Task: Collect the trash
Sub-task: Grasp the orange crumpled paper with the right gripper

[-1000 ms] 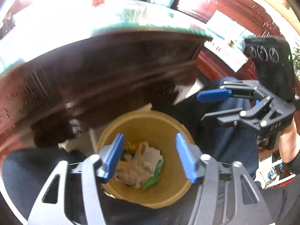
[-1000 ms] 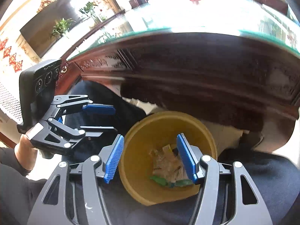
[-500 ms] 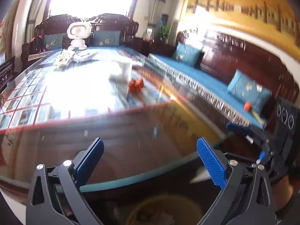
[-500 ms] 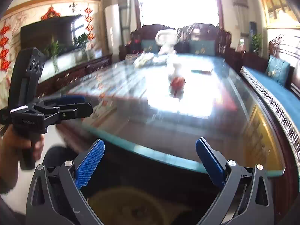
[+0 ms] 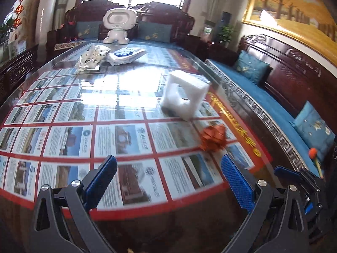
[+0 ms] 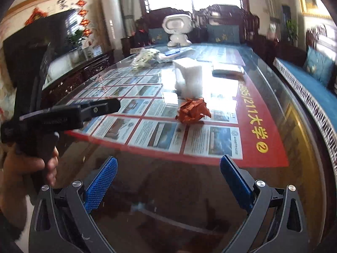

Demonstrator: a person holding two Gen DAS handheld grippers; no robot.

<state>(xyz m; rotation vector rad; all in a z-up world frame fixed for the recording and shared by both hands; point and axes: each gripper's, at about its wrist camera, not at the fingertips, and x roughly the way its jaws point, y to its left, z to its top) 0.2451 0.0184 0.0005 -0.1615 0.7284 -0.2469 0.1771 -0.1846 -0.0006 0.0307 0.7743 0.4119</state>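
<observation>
Crumpled orange wrapper (image 6: 192,110) on table (image 6: 263,168), beyond both grippers' wide-apart, empty jaws.

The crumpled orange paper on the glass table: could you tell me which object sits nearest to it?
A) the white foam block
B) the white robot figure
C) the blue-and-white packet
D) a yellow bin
A: in the right wrist view the crumpled orange paper lies just in front of the white foam block, while the white robot figure and the blue-and-white packet sit much farther back on the table.

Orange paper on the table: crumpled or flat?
Crumpled: the orange paper sits as a creased wad on the glass table, not spread.
</observation>
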